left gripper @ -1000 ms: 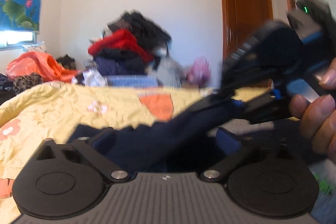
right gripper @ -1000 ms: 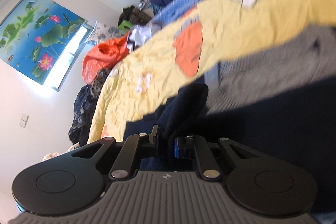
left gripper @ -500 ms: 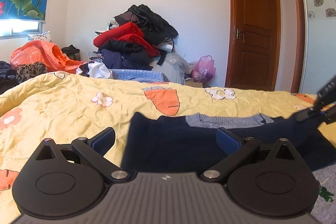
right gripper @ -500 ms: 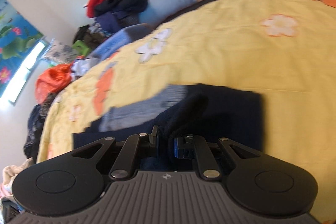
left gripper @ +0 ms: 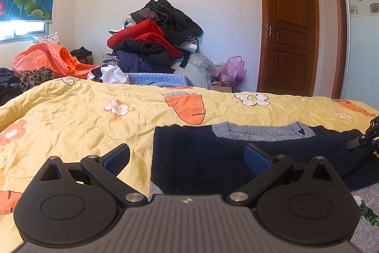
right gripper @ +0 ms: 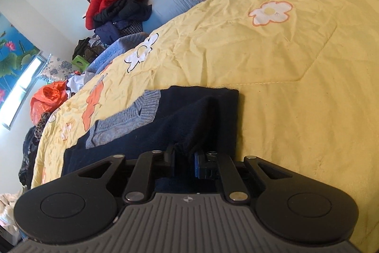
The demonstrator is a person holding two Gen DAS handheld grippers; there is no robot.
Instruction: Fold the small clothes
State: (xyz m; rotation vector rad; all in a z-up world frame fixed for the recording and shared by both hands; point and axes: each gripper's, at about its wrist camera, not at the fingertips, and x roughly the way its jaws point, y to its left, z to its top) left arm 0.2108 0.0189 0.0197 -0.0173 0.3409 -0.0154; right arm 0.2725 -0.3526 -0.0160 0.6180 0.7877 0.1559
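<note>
Navy sweater (right gripper: 189,115) with grey-blue collar, flat on yellow quilt (right gripper: 284,63)

Open quilt (left gripper: 78,120) is seen from 9 to 12 o'clock of the sweater (left gripper: 201,153), bare and free for passage. In the right wrist view the quilt from 12 to 3 o'clock of the sweater is likewise unobstructed. The far bed edge at 12 o'clock is blocked by a clothes pile (left gripper: 154,42), with an orange bag (left gripper: 47,58) at 10 o'clock. At 3 o'clock of the sweater the way is taken by the right claw (right gripper: 184,161), clamped on a raised fold. The left claw (left gripper: 187,158) stands wide over the sweater's near edge.
</note>
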